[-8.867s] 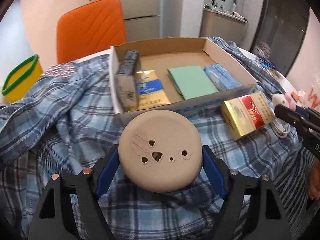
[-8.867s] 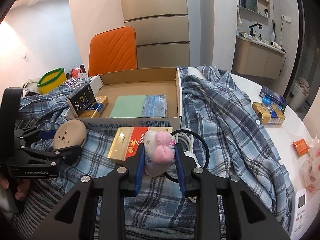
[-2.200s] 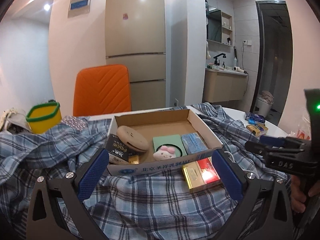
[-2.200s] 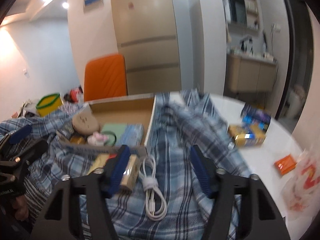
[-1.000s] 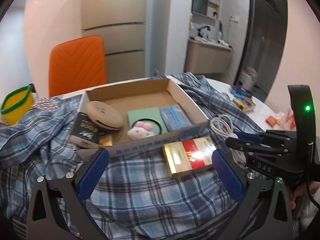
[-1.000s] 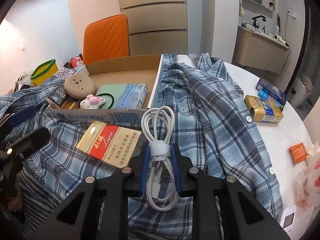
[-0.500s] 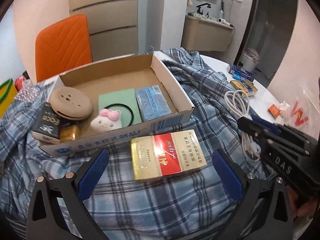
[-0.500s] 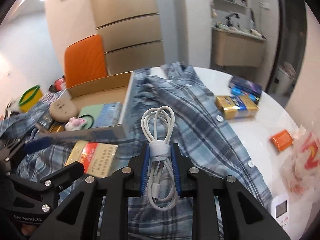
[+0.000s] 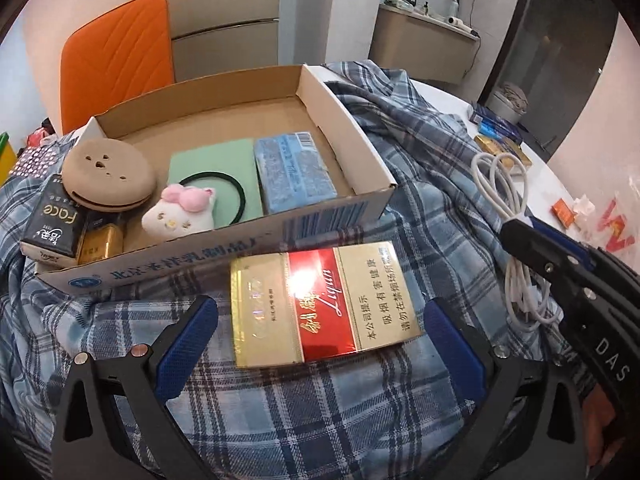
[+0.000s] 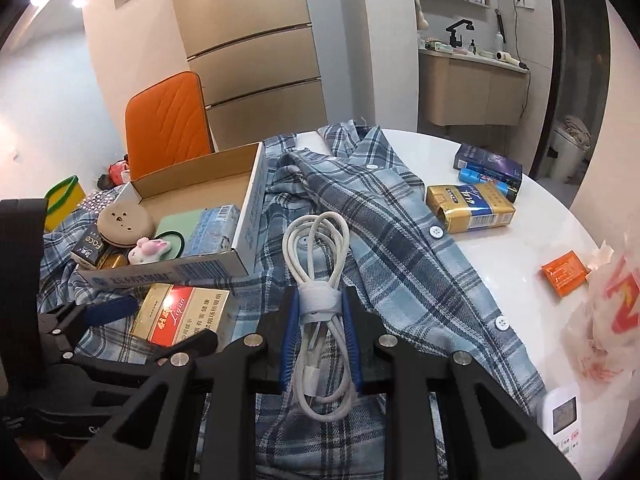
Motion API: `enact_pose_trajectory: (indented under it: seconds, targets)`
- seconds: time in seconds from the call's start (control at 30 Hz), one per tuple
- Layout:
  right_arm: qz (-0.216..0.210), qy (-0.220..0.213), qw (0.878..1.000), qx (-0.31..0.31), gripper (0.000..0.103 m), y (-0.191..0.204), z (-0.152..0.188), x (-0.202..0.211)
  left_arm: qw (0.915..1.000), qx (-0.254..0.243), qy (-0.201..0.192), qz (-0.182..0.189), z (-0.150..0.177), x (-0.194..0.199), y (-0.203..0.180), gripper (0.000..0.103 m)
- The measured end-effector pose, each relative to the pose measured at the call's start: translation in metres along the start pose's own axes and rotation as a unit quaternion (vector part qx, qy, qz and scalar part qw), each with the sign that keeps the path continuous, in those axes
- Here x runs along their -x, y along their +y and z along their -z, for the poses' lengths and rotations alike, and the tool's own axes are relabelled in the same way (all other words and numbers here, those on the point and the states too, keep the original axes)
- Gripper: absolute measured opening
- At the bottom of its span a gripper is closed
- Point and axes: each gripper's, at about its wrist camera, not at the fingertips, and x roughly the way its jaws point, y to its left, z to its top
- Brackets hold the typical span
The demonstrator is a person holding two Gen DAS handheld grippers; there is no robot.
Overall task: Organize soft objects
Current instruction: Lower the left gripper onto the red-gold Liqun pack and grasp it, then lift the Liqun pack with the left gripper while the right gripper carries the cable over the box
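A cardboard box (image 9: 344,108) (image 10: 252,216) lies on a blue plaid shirt (image 9: 312,412) (image 10: 400,248). In it are a beige round cushion (image 9: 106,174), a pink-and-white plush toy (image 9: 182,212), a black hair band, a green pad and a blue tissue pack (image 9: 292,176). My left gripper (image 9: 318,316) is open, its blue pads either side of a gold-and-red carton (image 9: 320,308) (image 10: 180,316) in front of the box. My right gripper (image 10: 320,308) is shut on a coiled white cable (image 10: 316,280) (image 9: 504,208), held above the shirt to the right of the box.
An orange chair (image 9: 116,56) stands behind the table. On the white tabletop (image 10: 520,248) at the right lie a gold pack (image 10: 472,206), a dark blue box (image 10: 488,168), an orange sachet (image 10: 564,272), a plastic bag (image 10: 608,320) and a white remote (image 10: 560,416). A yellow bin (image 10: 64,200) stands at the far left.
My left gripper has moved down and closer around the gold-and-red carton. My right gripper has lifted the white cable off the shirt and holds it raised.
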Motion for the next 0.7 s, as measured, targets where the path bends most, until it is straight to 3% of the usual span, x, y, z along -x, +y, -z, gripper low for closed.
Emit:
enact_pose_trajectory:
  seconds: [0.23,0.3,0.43,0.7]
  targets:
    - [0.0,0.001,1.0,-0.001,0.023,0.0,0.0,0.0,0.9997,0.01,0.023,0.004,0.001,-0.011,0.002,0.101]
    - [-0.001,0.001,1.0,-0.001,0.023,0.0,0.0,0.0,0.9999,0.007,0.011,0.003,0.002,-0.006,0.0,0.092]
    - [-0.001,0.001,1.0,-0.001,0.023,0.001,0.0,0.0,0.9999,0.0,-0.01,0.007,0.005,0.007,0.0,0.091]
    - [-0.003,-0.002,1.0,0.004,0.023,0.003,0.0,0.0,0.9954,-0.019,-0.093,-0.003,0.017,0.05,0.001,0.091]
